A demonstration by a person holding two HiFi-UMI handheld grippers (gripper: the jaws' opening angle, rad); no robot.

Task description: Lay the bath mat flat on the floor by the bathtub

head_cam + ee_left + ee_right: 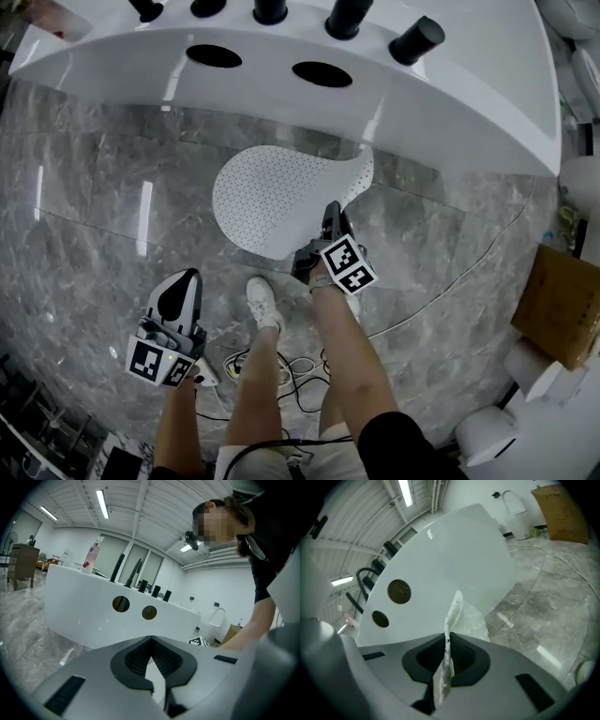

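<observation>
Pinching the mat (281,202) by its near edge: right gripper (332,217), jaws clamped on it. The right gripper view shows the mat (450,620) edge-on, a thin white dotted sheet running up out of the closed pads (461,656).

Mat is white, perforated and rounded. It is spread out over the floor (94,206) between the person's feet and the tub (450,94). The far right corner curls up close to the tub wall. I cannot tell whether the far side touches the floor or hangs just above it.

Left gripper (186,281) is off to the left, well apart from the mat, pointing toward the tub. Its own view shows the jaw tips (150,639) meeting with nothing between them; past them are only the tub wall (84,616) and floor.

Tub is glossy white with a curved wall and two dark round holes (214,56) in it. A row of black fittings (417,39) stands on the deck. A bottle (91,557) with a pink label stands at the tub's left end in the left gripper view.

Floor is grey marble, shiny, with a thin curved line running across it.

A white shoe (262,302) is planted just behind the mat's near edge, between the two grippers. Cables (291,370) lie looped on the floor by the legs. A cardboard box (562,305) sits at the right edge, well apart from the mat.
</observation>
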